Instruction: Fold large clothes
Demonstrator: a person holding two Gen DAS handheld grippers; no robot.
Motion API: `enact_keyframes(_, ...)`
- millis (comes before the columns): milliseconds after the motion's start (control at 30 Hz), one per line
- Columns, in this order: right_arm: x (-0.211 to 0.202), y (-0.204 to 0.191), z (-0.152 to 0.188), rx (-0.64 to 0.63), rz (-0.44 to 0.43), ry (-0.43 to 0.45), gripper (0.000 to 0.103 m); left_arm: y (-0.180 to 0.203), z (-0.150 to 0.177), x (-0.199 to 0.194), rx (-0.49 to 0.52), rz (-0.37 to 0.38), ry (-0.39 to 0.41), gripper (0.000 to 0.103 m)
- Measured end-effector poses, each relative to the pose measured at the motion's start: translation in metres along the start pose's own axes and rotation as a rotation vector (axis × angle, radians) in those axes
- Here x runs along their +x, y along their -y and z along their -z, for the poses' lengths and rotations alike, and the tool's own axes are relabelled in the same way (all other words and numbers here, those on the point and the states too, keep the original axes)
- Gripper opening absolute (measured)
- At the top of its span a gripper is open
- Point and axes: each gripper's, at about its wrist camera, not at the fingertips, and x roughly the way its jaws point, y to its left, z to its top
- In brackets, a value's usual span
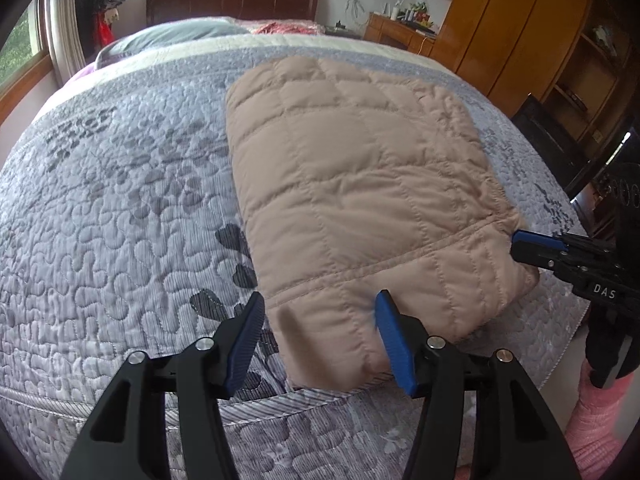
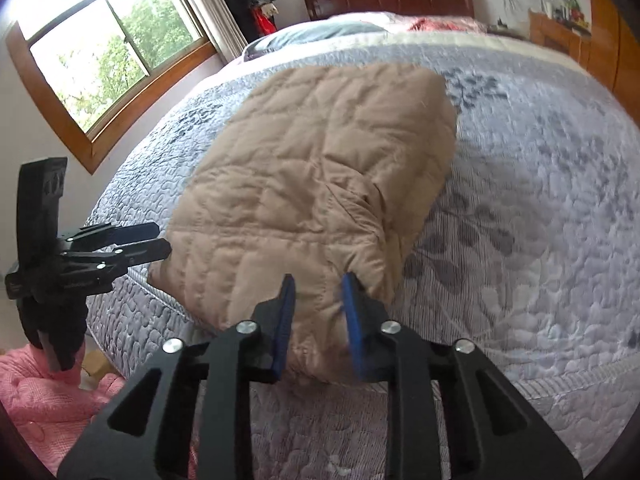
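A tan quilted garment (image 1: 352, 184) lies folded into a long rectangle on the bed's grey patterned quilt (image 1: 120, 200). My left gripper (image 1: 320, 308) is open, its jaws straddling the garment's near left corner. My right gripper (image 2: 318, 284) is open by a narrower gap around the garment's (image 2: 312, 168) near right corner; I cannot tell if the pads touch the cloth. The right gripper also shows in the left wrist view (image 1: 536, 246) at the garment's right edge. The left gripper shows in the right wrist view (image 2: 148, 240) at the garment's left edge.
The bed's near edge (image 1: 320, 404) runs just under both grippers. Pink fabric (image 2: 40, 392) lies below the bed edge. A wooden wardrobe (image 1: 512, 20) and desk (image 1: 396, 32) stand at the right, a window (image 2: 100, 52) at the left, pillows (image 1: 172, 36) by the headboard.
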Motion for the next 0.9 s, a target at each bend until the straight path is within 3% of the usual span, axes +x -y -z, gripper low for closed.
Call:
enact_keyframes(300,0.035,0.022,0.012,0.066,-0.066,-0.054,0.02,-0.008,0.007,0.027,0.007,0.024,-0.034,0.062)
enact_keyframes(433,0.029,0.016,0.007,0.036,-0.048,-0.062,0.022,-0.016,0.004,0.029,-0.027,0.075,-0.059,0.061)
enact_keyframes(567,0.005,0.005,-0.007,-0.02,-0.061,-0.028,0.026,-0.025,-0.008,0.007,-0.053,0.132,-0.044,0.059)
enact_keyframes(667,-0.015,-0.002,-0.029,-0.053,-0.045,0.03,0.027,-0.027,-0.028,-0.02,-0.026,0.094,0.064,0.053)
enact_keyframes(733,-0.02,-0.006,-0.05,-0.076,-0.012,0.059,0.027,-0.024,-0.046,-0.029,-0.015,0.105,0.097,0.044)
enact_keyframes(900,0.0,0.002,-0.102,-0.058,0.035,0.053,0.027,-0.017,-0.101,-0.008,-0.021,0.111,0.072,0.027)
